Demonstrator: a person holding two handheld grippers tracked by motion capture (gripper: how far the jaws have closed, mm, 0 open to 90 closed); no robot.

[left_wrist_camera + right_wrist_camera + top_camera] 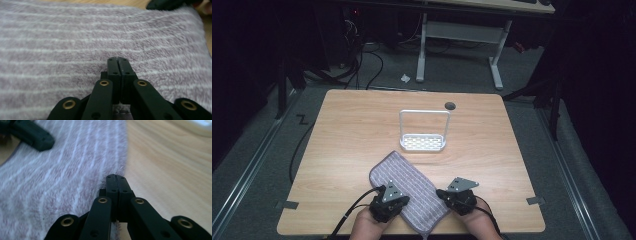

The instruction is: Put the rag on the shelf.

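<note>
On the left we see the left gripper (pixel 388 203), held in a hand (pixel 364 227) at the near edge of the table (pixel 347 145), resting on the near left part of the towel (pixel 407 175). In the left gripper view its jaws stand pressed together, and a tuft of fluff shows low between them, so they seem to pinch the towel (pixel 62 42); the pile spreads all around the tips.

The towel, purple-grey with pale stripes, lies flat at the near middle of the table, turned at a slant, one corner hanging just over the near edge. Beyond it, apart from it, stands a white rack (pixel 423 131) with a tall wire loop over a perforated base. A dark round hole (pixel 450 105) lies just behind the rack.

On the right, the right gripper (pixel 457 199) sits at the towel's right edge. In the right gripper view its jaws are closed on that edge of the towel (pixel 50 185), with bare wood (pixel 170 170) to their right.
</note>
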